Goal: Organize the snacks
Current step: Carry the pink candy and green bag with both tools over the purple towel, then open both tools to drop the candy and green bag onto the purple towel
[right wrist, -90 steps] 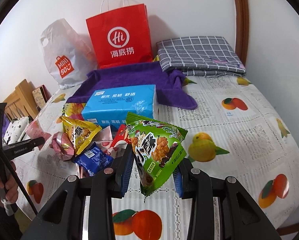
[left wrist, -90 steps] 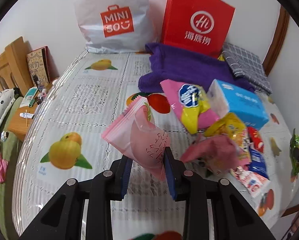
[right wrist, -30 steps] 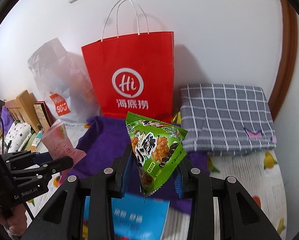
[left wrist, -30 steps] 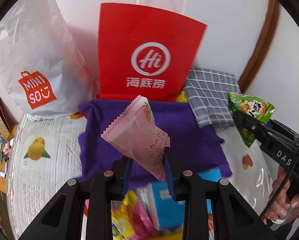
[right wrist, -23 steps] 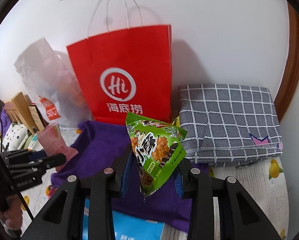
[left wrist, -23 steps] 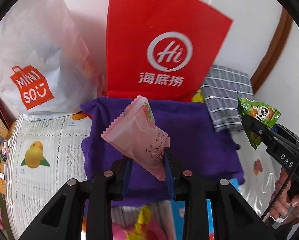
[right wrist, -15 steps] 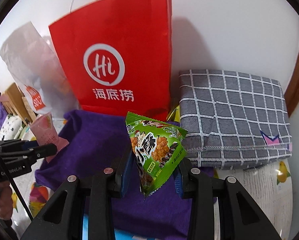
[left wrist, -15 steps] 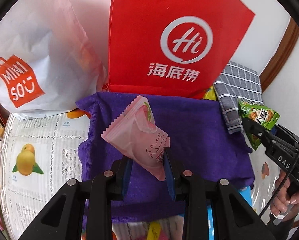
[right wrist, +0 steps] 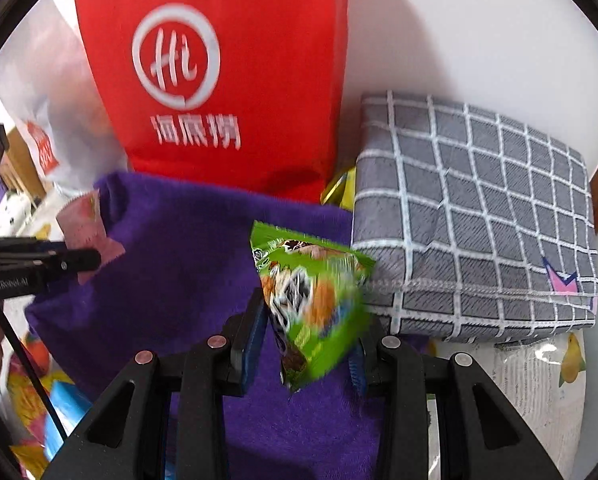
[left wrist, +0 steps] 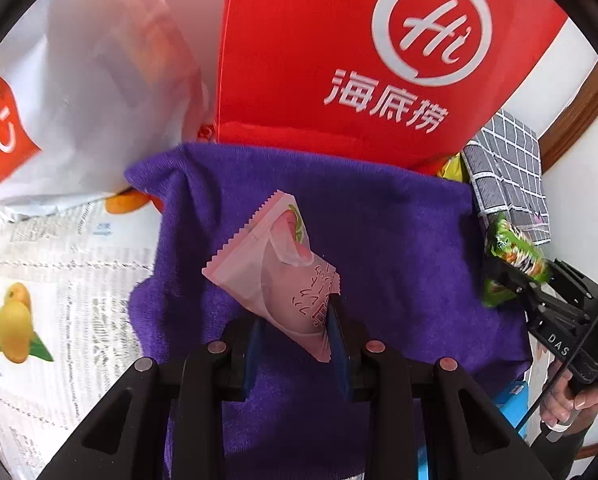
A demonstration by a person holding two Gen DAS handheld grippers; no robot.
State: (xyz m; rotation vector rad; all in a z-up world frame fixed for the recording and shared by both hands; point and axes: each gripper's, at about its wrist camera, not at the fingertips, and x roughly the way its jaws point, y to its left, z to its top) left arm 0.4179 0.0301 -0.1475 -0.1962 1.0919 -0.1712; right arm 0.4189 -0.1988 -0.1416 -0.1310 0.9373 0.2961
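My left gripper (left wrist: 295, 320) is shut on a pink snack packet (left wrist: 275, 276), which hangs over the purple towel (left wrist: 379, 232). The right gripper (right wrist: 307, 320) is shut on a green snack packet (right wrist: 311, 300), held above the same purple towel (right wrist: 179, 280) near its right side. In the left wrist view the green packet (left wrist: 511, 256) shows at the right, clamped in the other gripper with a hand (left wrist: 567, 400) below it. In the right wrist view the pink packet (right wrist: 87, 228) shows at the left.
A red paper bag (left wrist: 359, 60) stands behind the towel, a white plastic bag (left wrist: 79, 92) to its left. A folded grey checked cloth (right wrist: 479, 220) lies right of the towel. A blue tissue box (right wrist: 67, 404) and other snacks lie at the lower left on the fruit-print tablecloth (left wrist: 39, 280).
Both grippers have moved forward and down toward the purple towel and red bag, which now look larger. Each still holds its packet.
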